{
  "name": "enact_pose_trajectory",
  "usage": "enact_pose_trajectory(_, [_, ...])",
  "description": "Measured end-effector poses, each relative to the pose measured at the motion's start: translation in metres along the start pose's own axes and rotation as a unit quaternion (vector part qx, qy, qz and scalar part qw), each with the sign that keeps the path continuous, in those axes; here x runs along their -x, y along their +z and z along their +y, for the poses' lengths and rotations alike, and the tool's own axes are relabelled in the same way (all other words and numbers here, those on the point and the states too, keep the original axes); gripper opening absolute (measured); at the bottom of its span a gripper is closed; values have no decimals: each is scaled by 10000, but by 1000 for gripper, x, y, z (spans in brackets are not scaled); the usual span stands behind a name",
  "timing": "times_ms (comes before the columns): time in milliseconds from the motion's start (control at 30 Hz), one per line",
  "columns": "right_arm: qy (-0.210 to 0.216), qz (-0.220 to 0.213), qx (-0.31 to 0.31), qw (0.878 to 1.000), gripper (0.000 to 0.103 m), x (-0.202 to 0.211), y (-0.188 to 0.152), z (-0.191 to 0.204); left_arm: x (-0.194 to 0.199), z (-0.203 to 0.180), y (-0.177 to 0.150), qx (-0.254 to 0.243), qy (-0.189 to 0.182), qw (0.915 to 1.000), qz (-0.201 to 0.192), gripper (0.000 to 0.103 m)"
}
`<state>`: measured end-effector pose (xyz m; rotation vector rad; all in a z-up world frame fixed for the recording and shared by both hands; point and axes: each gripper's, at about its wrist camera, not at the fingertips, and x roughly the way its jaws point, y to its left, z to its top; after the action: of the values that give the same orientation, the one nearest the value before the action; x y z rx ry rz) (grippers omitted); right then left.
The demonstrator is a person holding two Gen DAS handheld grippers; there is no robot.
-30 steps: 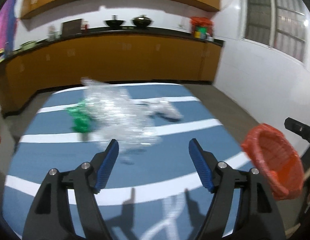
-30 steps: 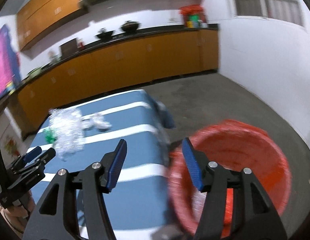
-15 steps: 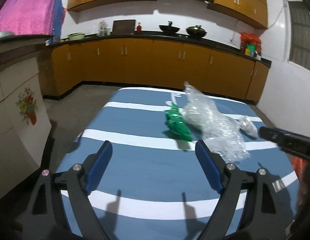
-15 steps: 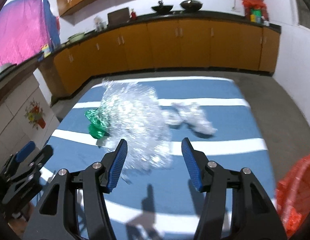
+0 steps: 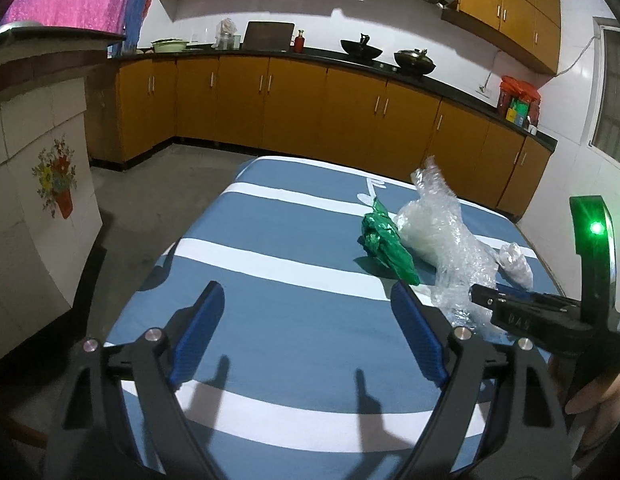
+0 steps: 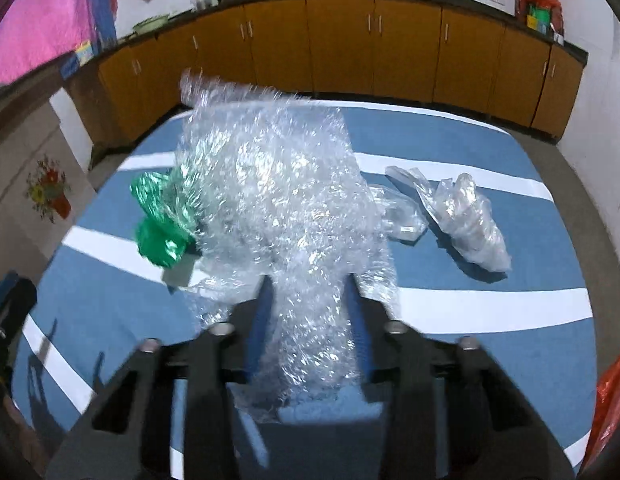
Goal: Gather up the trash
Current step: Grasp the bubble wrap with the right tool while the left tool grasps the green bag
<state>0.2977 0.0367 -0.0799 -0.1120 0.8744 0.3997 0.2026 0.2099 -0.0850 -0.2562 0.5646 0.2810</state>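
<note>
A big sheet of clear bubble wrap (image 6: 278, 200) lies on the blue-and-white striped table (image 6: 490, 292). My right gripper (image 6: 310, 300) is shut on its near end. The bubble wrap also shows in the left wrist view (image 5: 450, 236), with the right gripper (image 5: 522, 312) at its near edge. A crumpled green wrapper (image 6: 158, 216) lies against its left side, also seen in the left wrist view (image 5: 384, 246). A clear plastic bag (image 6: 466, 216) lies to the right. My left gripper (image 5: 306, 332) is open and empty above the table's near left part.
A red basket (image 6: 612, 396) shows at the right edge, beside the table. Orange kitchen cabinets (image 5: 310, 116) run along the far wall. A white tiled counter (image 5: 34, 208) stands left of the table.
My right gripper moved forward onto the bubble wrap and shut on its near end. My left gripper drew back to the left and stays open.
</note>
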Motion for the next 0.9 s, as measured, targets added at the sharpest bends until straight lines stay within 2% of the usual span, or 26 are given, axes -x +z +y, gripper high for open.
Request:
enact_pose_trajectory(100, [82, -36, 4, 10000, 12, 9, -3, -4, -1, -3, -1, -29, -37, 10000, 16, 84])
enact_pose_trajectory(200, [145, -198, -7, 9997, 8, 24, -5, -9, -1, -6, -2, -44, -67, 10000, 14, 84])
enact_pose_trajectory(433, [129, -582, -115, 9982, 6, 56, -15, -23, -2, -12, -3, -67, -138, 9999, 50, 84])
enact_pose_trajectory(900, [-446, -1403, -766, 9861, 5, 115, -32, -78, -30, -39, 17, -228, -394, 9989, 113, 84])
